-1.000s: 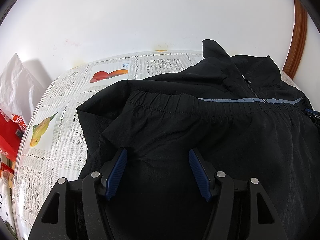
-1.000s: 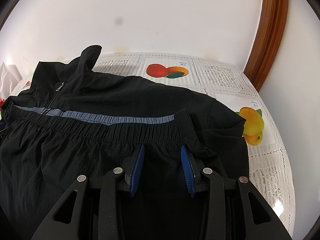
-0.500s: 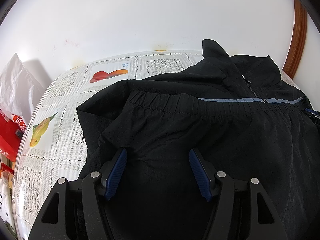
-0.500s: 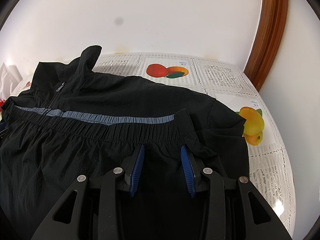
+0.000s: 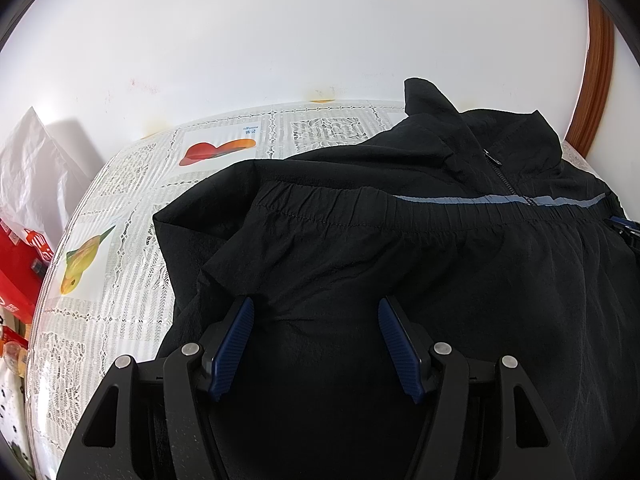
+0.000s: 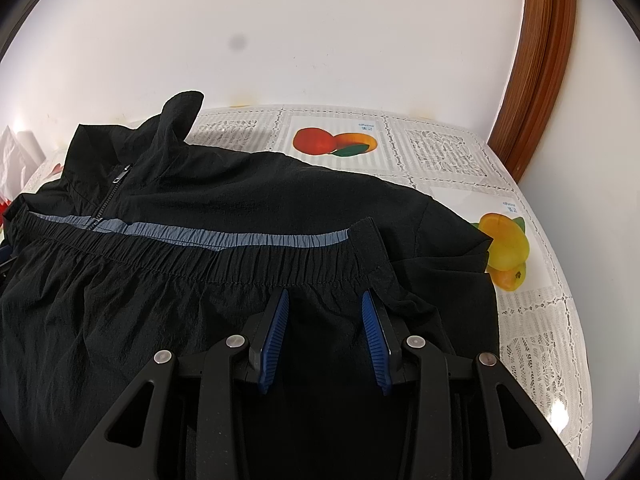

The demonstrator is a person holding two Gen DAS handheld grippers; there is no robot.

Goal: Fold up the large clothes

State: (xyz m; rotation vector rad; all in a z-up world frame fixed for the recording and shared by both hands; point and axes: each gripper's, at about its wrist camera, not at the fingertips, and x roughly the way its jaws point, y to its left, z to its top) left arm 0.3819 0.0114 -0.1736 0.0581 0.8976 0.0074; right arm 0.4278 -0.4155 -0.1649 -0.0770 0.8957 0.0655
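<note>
A black zip jacket (image 5: 400, 264) with a grey-blue stripe lies on the table, its lower half folded up so the elastic hem (image 5: 360, 208) lies across the chest below the collar (image 5: 480, 132). It also shows in the right wrist view (image 6: 224, 200). My left gripper (image 5: 314, 308) is open, its blue pads (image 5: 236, 340) low over the fabric near the jacket's left side. My right gripper (image 6: 325, 300) is open, with its pads (image 6: 276, 336) just behind the hem (image 6: 248, 264) near the jacket's right end. Neither holds cloth.
The table has a white lace-pattern cover (image 5: 120, 240) with fruit pictures (image 6: 334, 144). A white wall stands right behind it. A white plastic bag (image 5: 28, 176) and red boxes (image 5: 20, 264) sit at the left. A brown wooden frame (image 6: 536, 80) stands at the right.
</note>
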